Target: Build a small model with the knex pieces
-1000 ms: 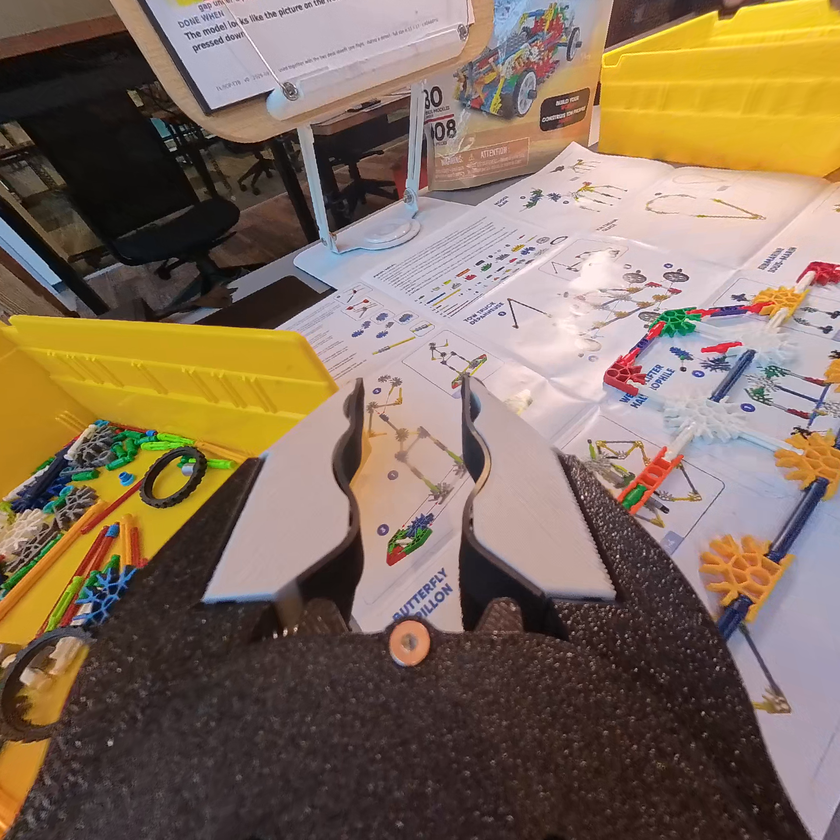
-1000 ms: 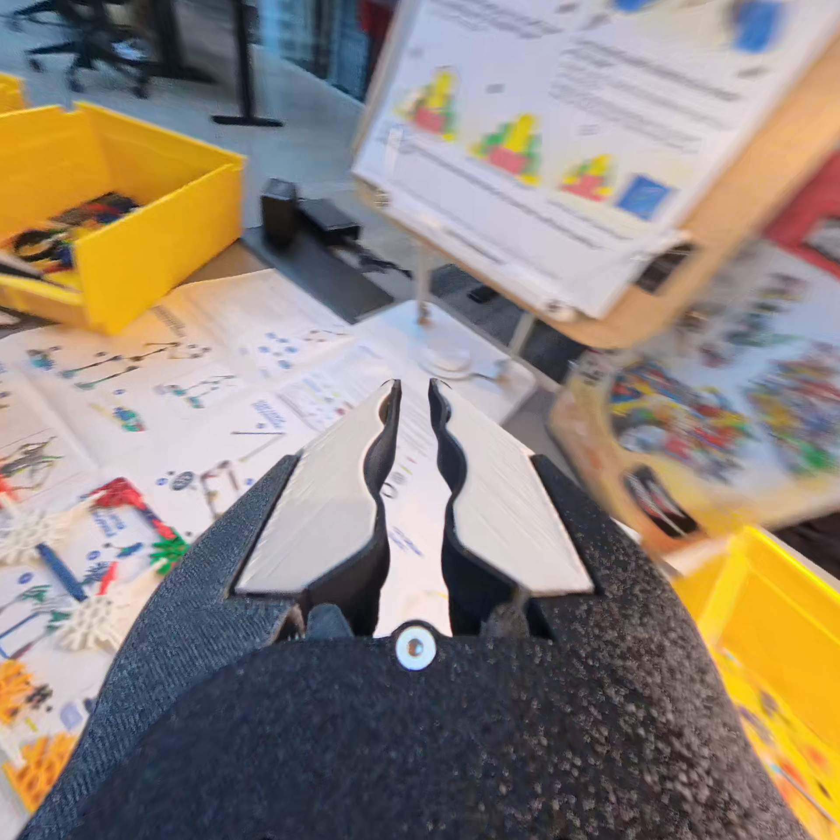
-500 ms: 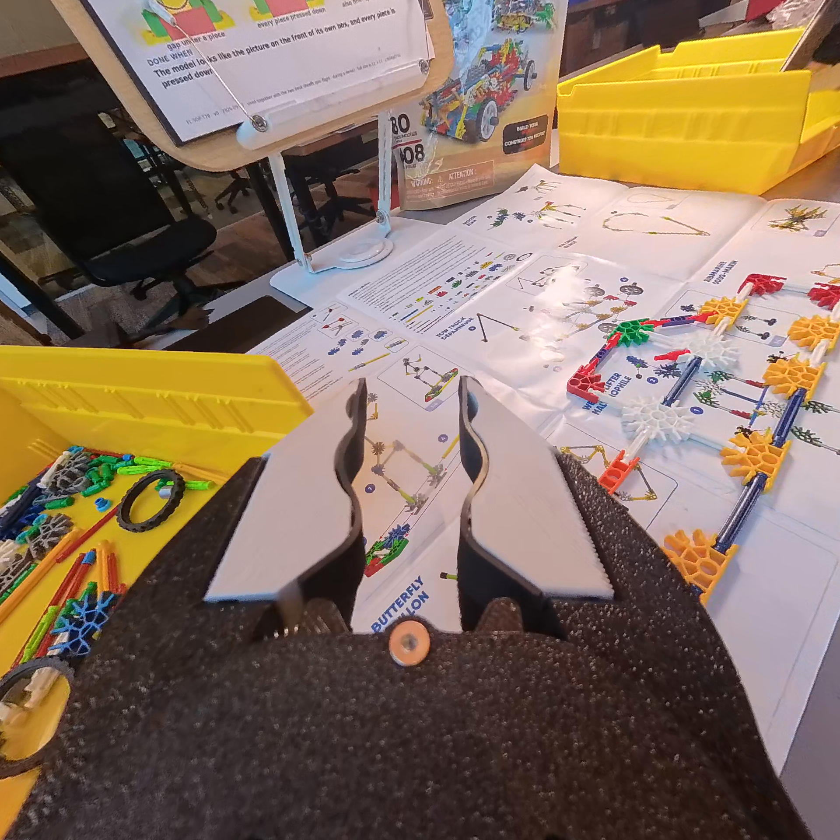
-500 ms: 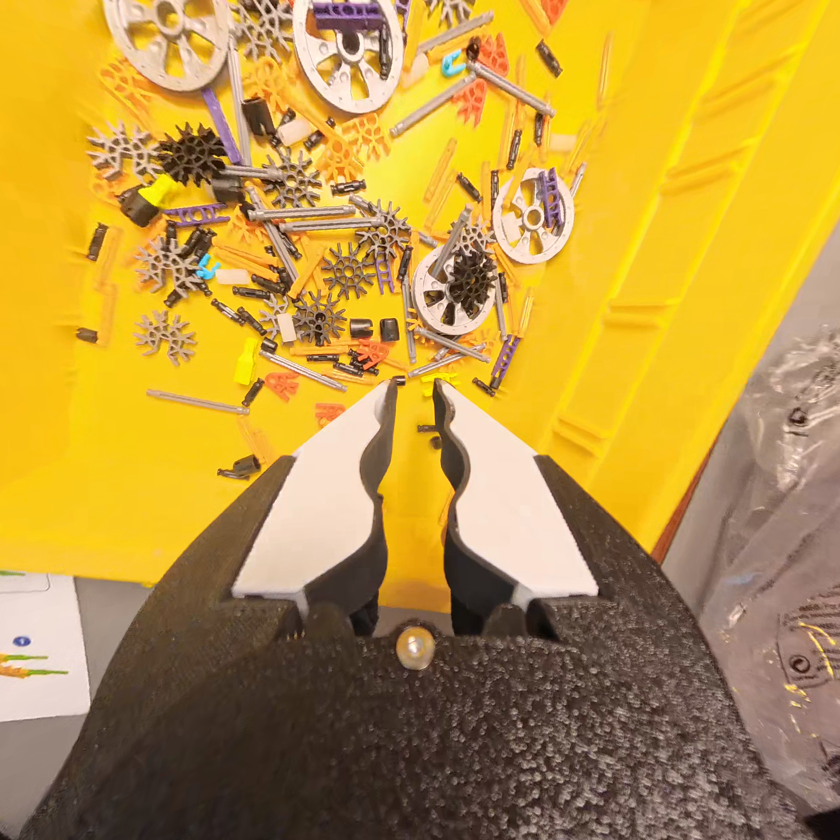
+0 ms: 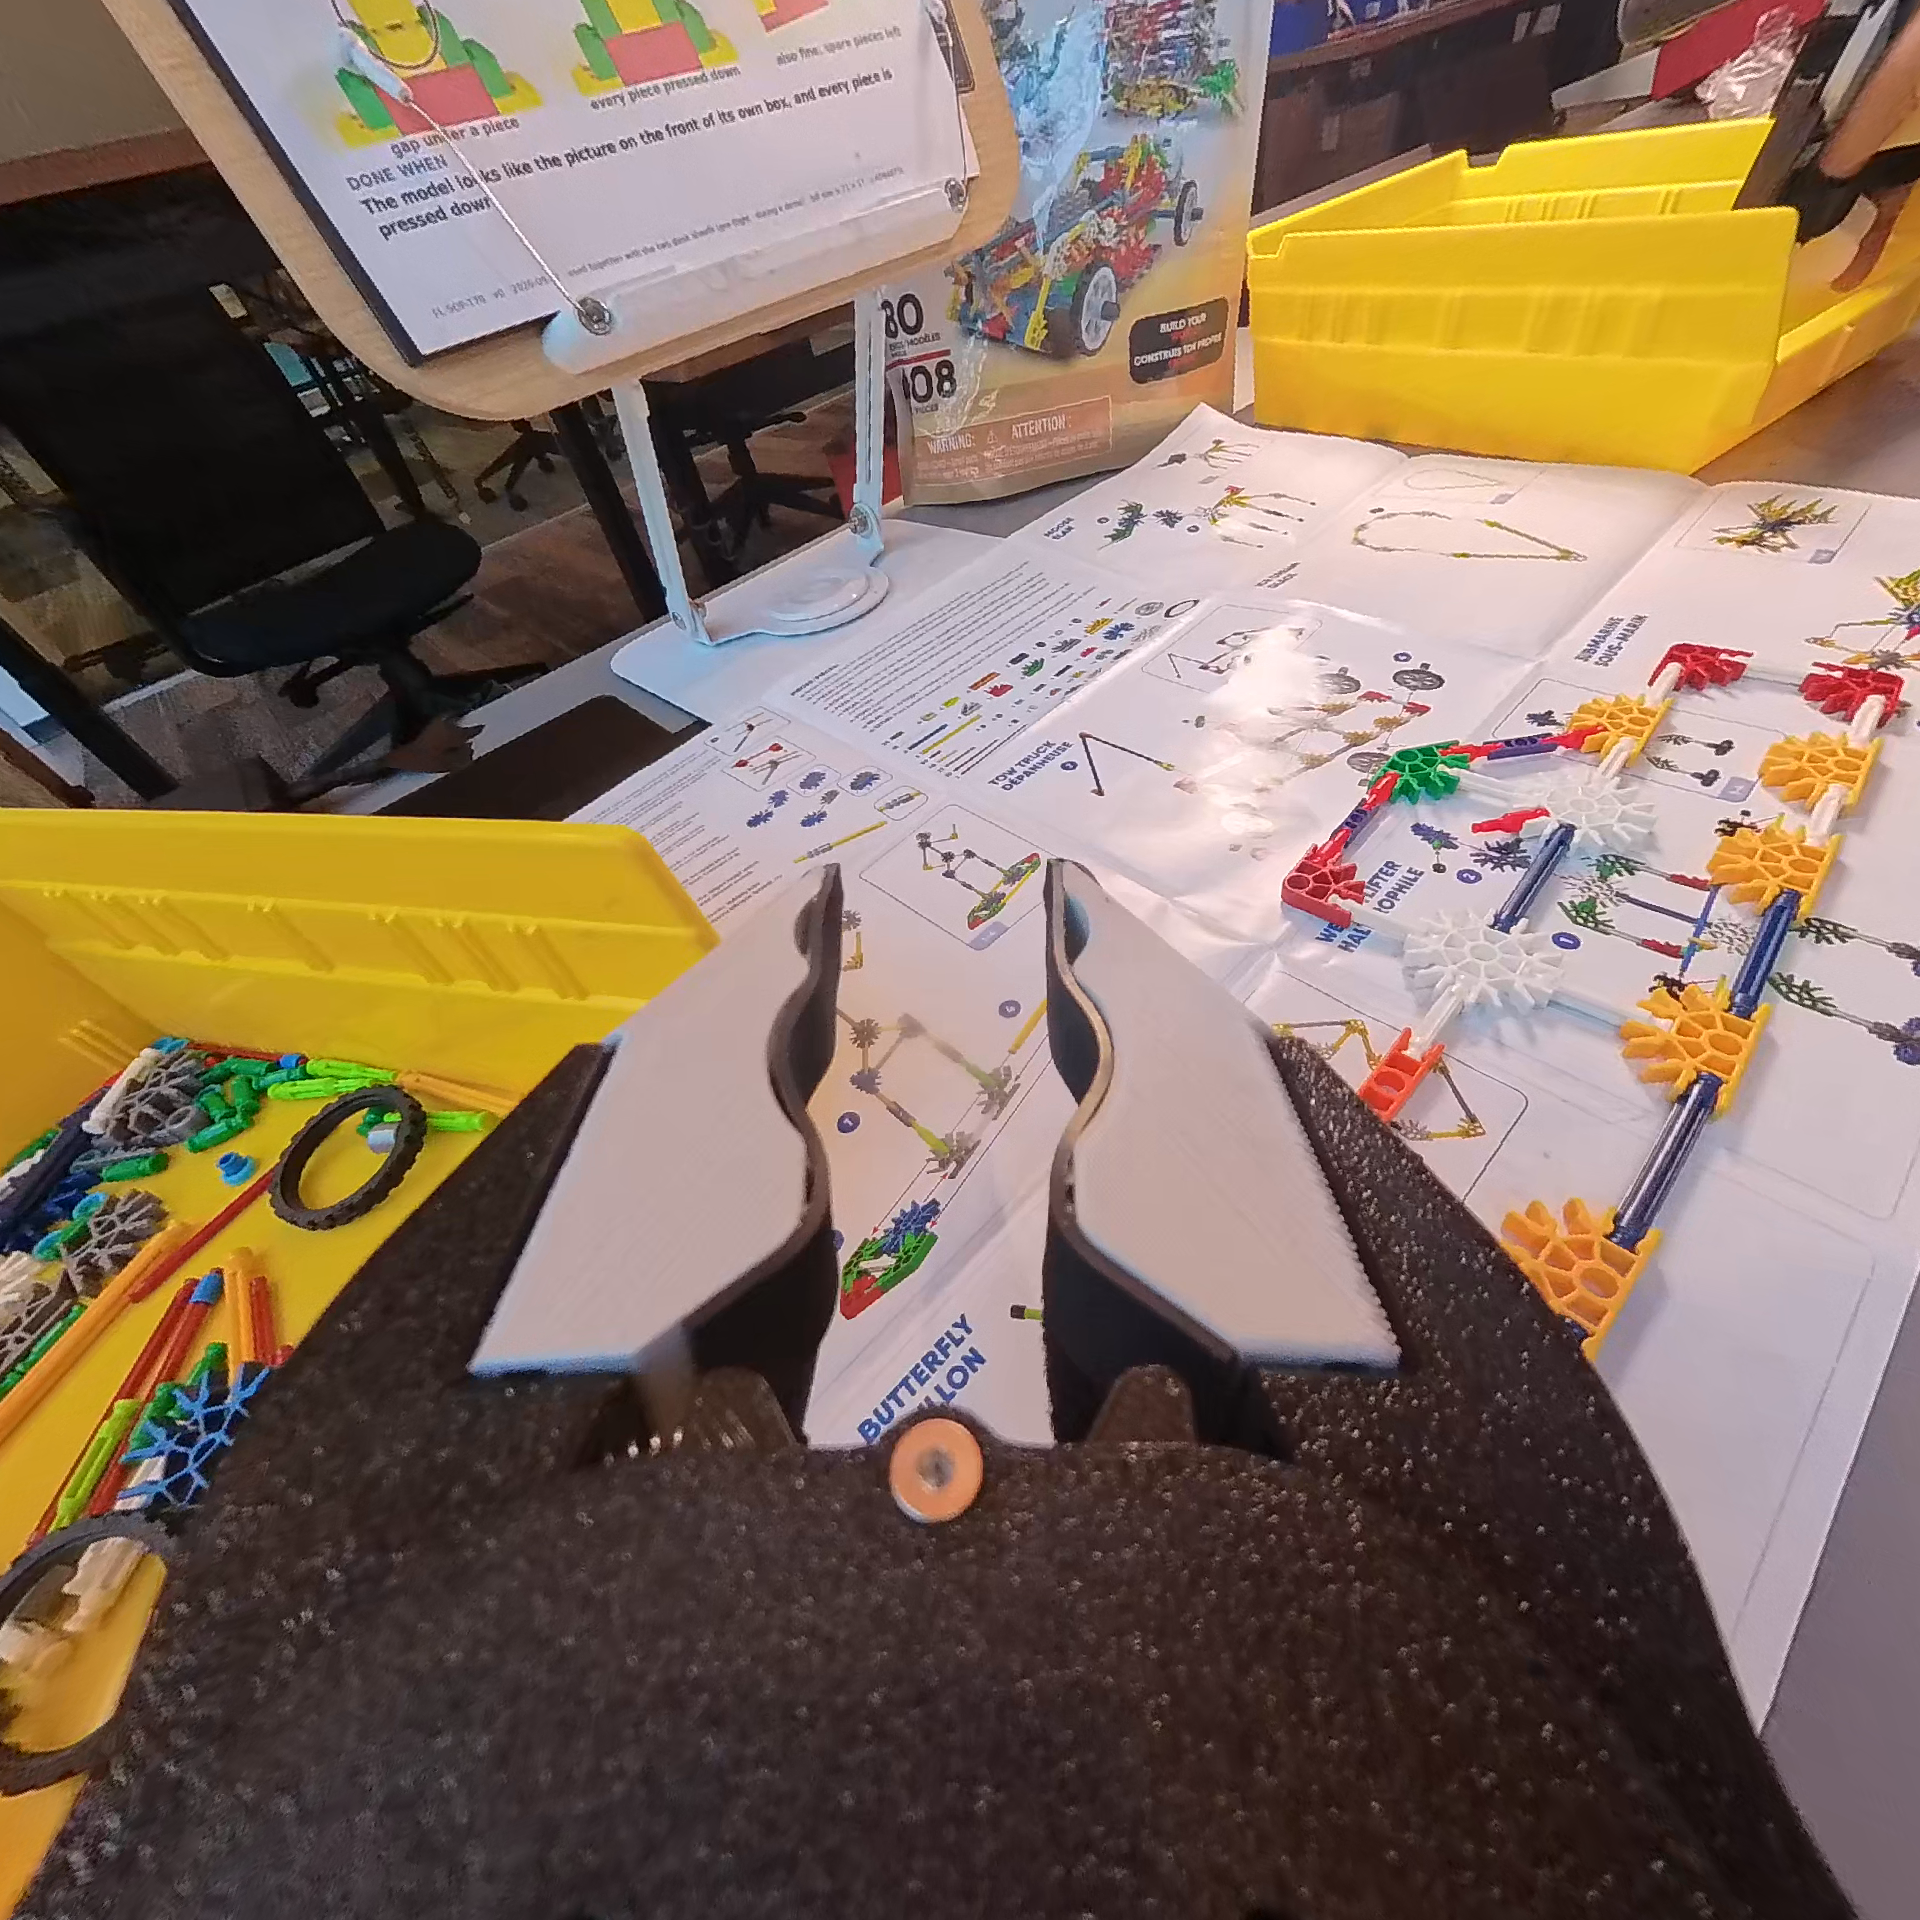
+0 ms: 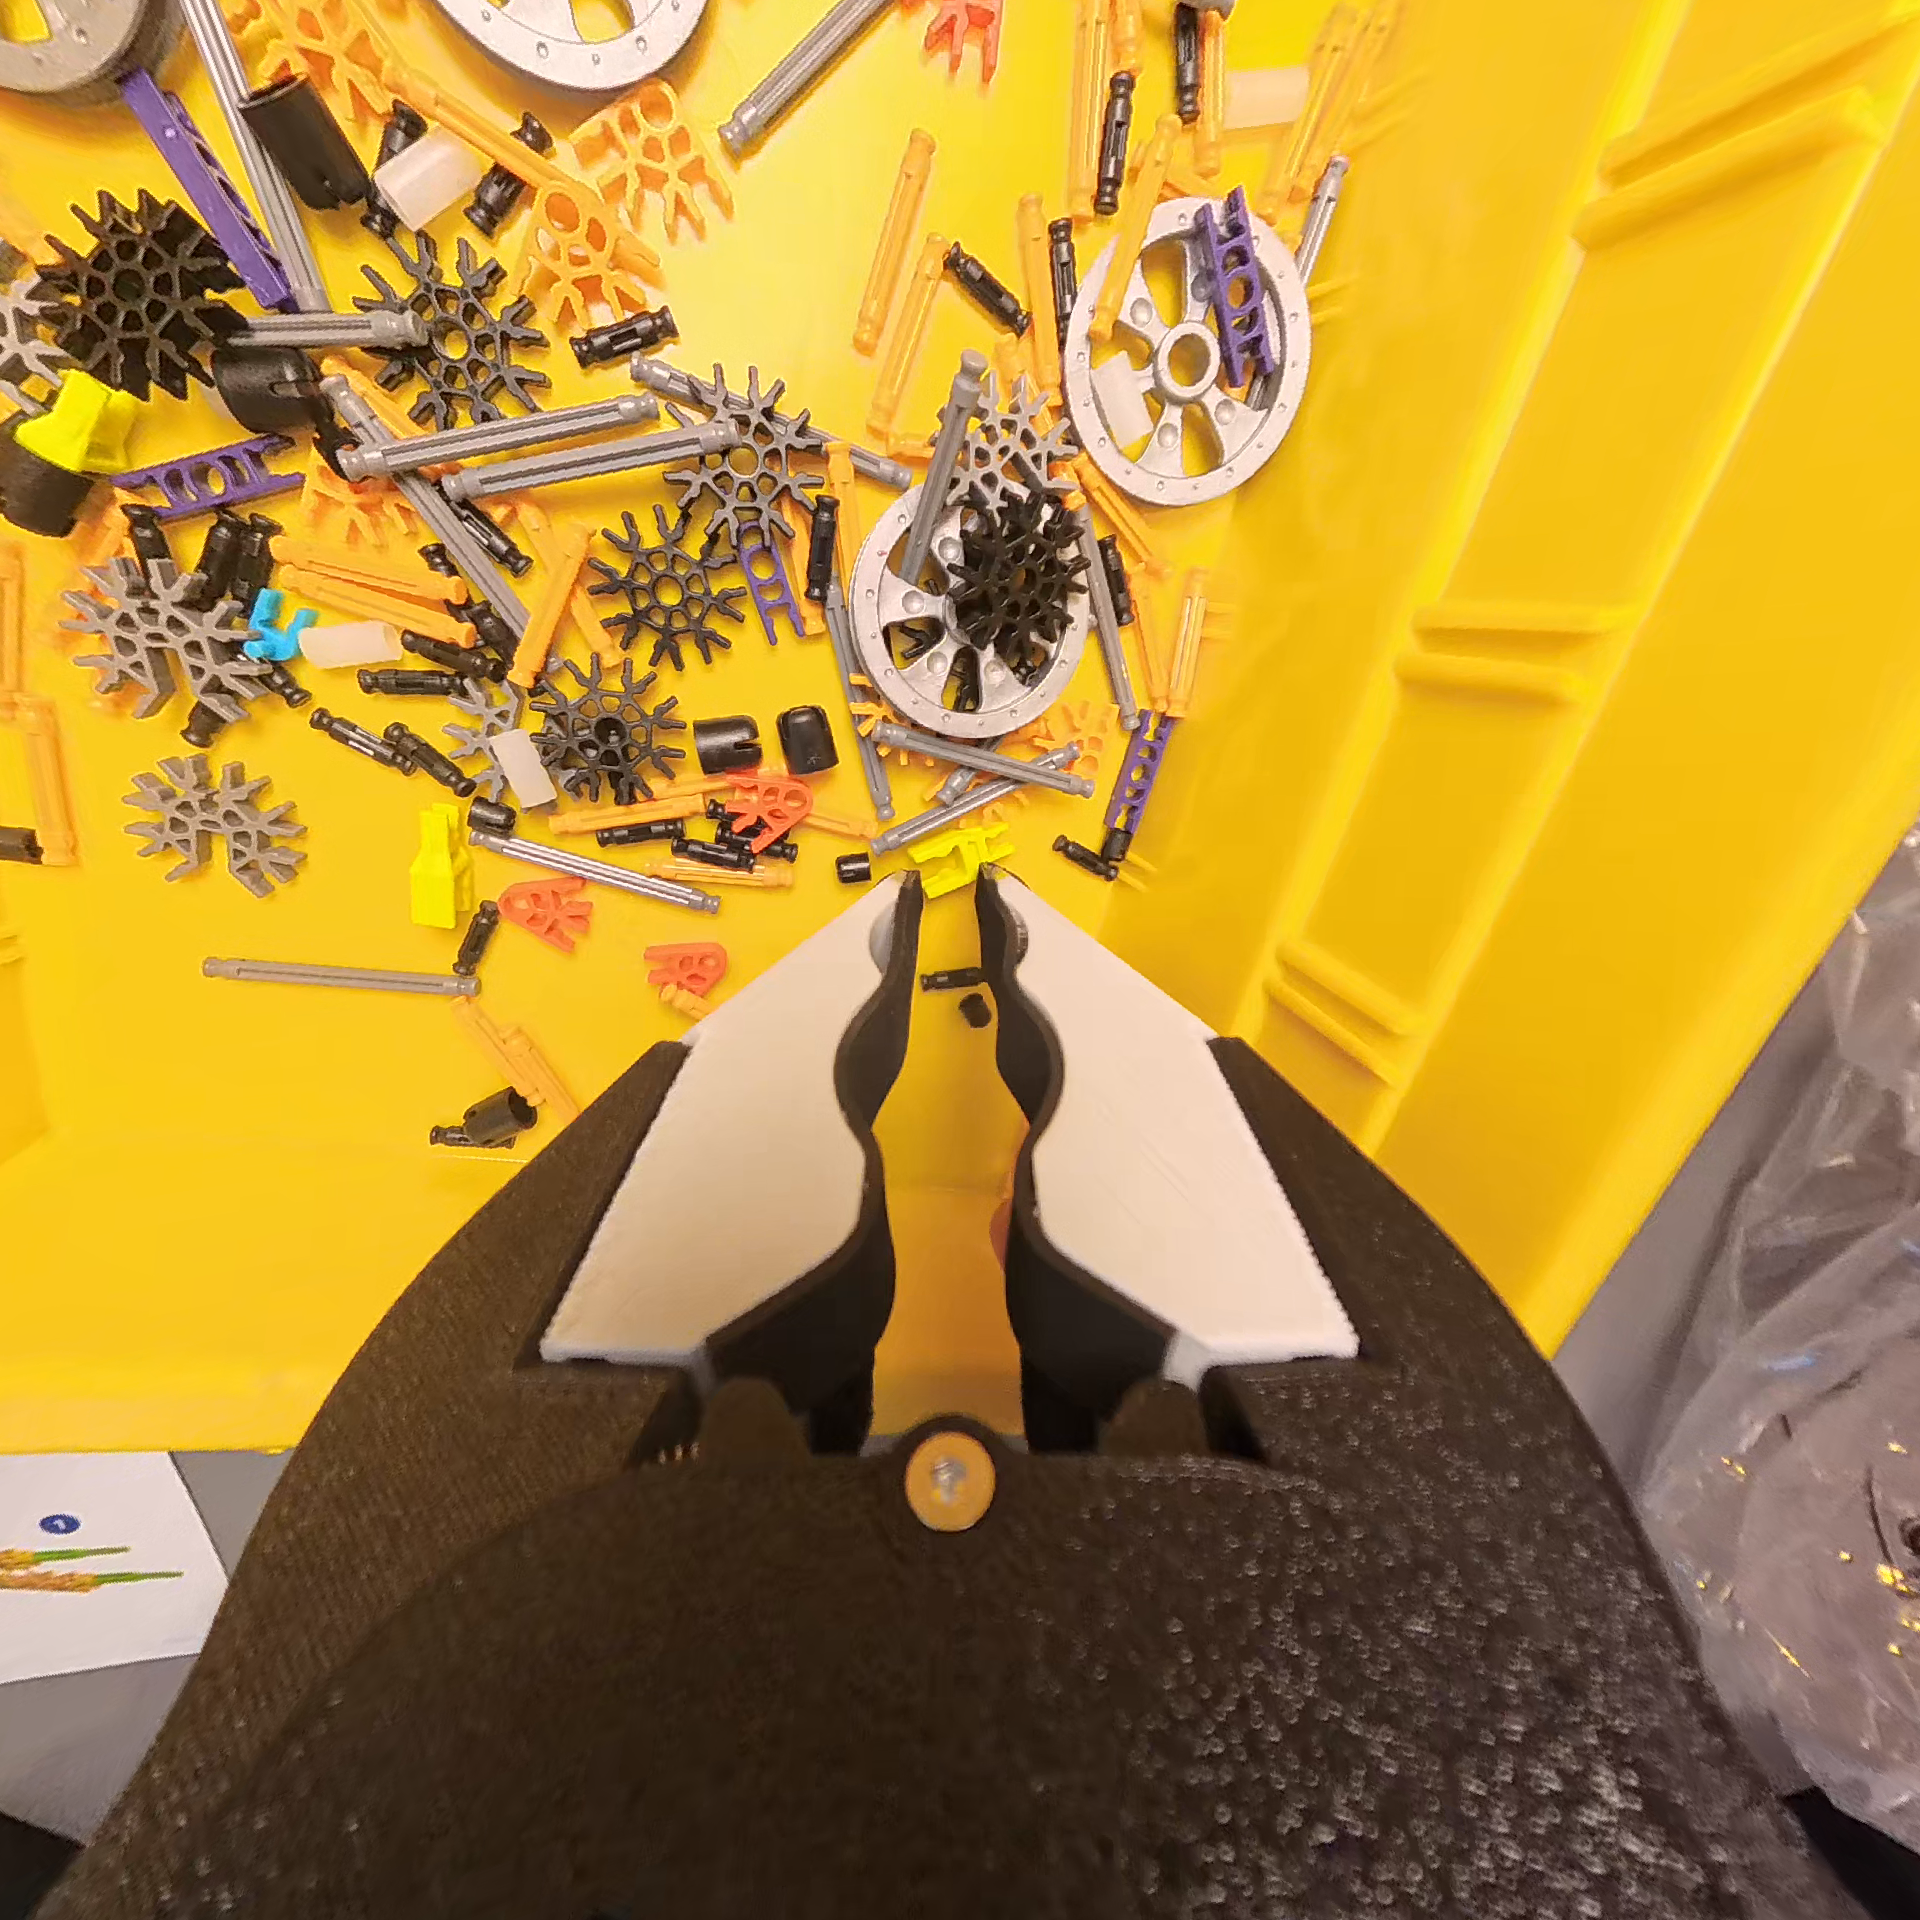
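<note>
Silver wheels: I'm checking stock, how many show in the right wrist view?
4 in the yellow bin: one at right, one mid-bin, two cut off by the top edge. More may lie out of frame.

Left claw (image 5: 940, 894) empty, jaws parted; right claw (image 6: 948, 883) angled down, jaws narrowly apart.

Bin (image 6: 1558, 520): glossy yellow plastic
Wheels (image 6: 1184, 353): silvery, metallic-looking finish
Instruction sheet (image 5: 1195, 727): glossy paper
Stand board (image 5: 935, 260): matt wood
</note>
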A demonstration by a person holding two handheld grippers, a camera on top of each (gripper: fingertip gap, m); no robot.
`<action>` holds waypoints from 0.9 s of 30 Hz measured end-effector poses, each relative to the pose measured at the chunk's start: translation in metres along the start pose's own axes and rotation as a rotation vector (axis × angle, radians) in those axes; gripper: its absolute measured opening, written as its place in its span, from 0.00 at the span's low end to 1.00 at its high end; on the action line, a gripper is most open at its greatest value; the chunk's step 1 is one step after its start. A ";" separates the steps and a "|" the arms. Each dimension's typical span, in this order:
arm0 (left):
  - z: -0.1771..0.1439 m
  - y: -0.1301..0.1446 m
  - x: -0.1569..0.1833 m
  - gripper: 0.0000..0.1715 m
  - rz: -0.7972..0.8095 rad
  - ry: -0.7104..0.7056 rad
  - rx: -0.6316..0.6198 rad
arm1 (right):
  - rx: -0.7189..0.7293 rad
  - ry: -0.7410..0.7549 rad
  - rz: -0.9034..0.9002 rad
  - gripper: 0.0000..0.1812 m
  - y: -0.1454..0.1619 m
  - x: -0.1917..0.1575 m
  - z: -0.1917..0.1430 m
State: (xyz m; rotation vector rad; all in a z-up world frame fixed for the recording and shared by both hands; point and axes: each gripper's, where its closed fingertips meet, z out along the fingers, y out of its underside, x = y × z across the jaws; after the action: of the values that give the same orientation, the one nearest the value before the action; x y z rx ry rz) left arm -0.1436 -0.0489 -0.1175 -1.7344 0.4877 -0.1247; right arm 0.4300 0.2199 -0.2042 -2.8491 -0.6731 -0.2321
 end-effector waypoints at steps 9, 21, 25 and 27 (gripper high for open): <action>0.003 0.007 0.001 0.21 -0.003 0.003 -0.022 | 0.110 0.016 -0.061 0.01 -0.003 -0.003 -0.018; 0.007 0.013 0.007 0.21 0.026 0.008 -0.049 | 0.684 -0.147 -0.569 0.00 -0.016 -0.180 -0.164; 0.006 0.011 0.009 0.20 0.047 0.005 -0.049 | 0.725 -0.295 -0.743 0.01 -0.001 -0.286 -0.167; 0.005 0.010 0.009 0.20 0.065 -0.002 -0.049 | 0.713 -0.375 -0.805 0.01 0.008 -0.335 -0.159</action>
State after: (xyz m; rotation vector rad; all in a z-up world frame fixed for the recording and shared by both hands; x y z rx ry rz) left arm -0.1366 -0.0494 -0.1302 -1.7643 0.5492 -0.0646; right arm 0.1209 0.0343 -0.1186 -1.8347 -1.5730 0.3727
